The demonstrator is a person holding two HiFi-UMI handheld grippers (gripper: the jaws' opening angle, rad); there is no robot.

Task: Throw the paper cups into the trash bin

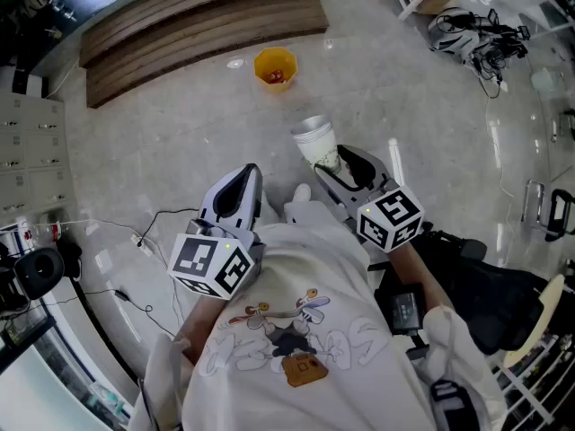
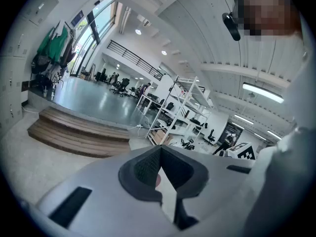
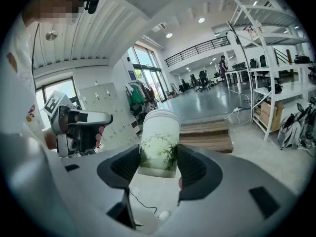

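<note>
Paper cup (image 3: 159,141), white with a green bamboo print, is clamped between the right gripper's (image 3: 158,173) wide-spread fingers, above bare floor. A yellow bin (image 1: 275,67) stands well ahead, near the wooden steps (image 1: 198,32), with open floor between. The left gripper's (image 2: 159,163) fingertips meet, holding nothing. Only the head view shows the bin.

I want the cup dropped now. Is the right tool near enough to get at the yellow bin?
Probably not yet. The right tool grips the cup well short of the bin; only bare floor lies between, so nothing blocks a step forward.
</note>
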